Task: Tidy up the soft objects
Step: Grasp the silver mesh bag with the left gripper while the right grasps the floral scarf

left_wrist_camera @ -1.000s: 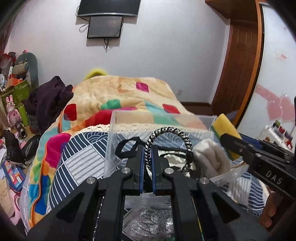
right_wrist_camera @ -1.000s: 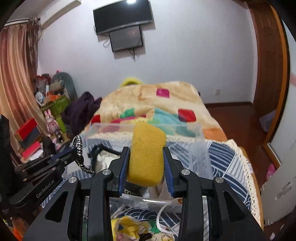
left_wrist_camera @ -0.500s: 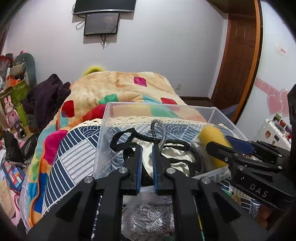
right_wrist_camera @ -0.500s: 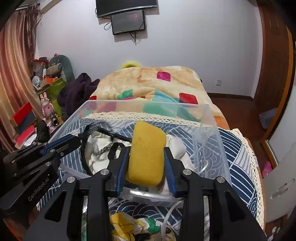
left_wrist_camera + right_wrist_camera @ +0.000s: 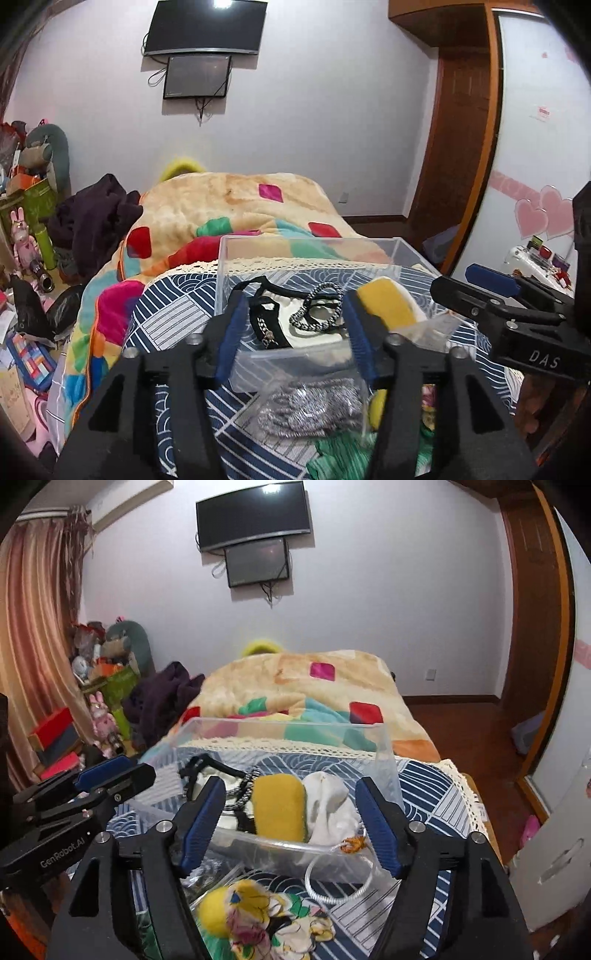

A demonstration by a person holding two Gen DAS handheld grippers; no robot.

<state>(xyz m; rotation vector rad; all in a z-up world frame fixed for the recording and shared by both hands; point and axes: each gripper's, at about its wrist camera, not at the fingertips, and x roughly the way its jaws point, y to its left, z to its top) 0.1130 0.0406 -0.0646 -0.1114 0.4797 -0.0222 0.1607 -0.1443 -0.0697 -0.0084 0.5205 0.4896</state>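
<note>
— Hovering with jaws spread wide and empty, the left gripper [image 5: 293, 325] fills the lower centre of its frame, just short of the clear plastic bin [image 5: 402, 251] on the bed. Where are the soft things?

— Inside the bin, mostly. The braided cord [image 5: 318, 314] lies coiled at the frame's centre on a cream garment with black trim [image 5: 266, 314]; the yellow sponge [image 5: 279, 810] leans against a white cloth [image 5: 328, 805] at the middle of the right view.

— And the right gripper [image 5: 290, 823]?

— Jaws apart as well, holding nothing, low in its frame before the bin's near wall.

— So which step is this?

— By the look of it, a drop-off is done and both tools are free for the next pick. I judge the job partly finished: a silver scouring pad [image 5: 314, 404] in its wrapper sits at lower centre of the left view, outside the bin, and a printed yellow fabric [image 5: 266, 915] and a white cord loop [image 5: 332, 886] lie on the blue patterned cover [image 5: 424, 786] at the bottom of the right view.

— What does the next move need?

— Probably a downward reach to one of those loose pieces, jaws closing on a bunched fold rather than a thin edge.
</note>
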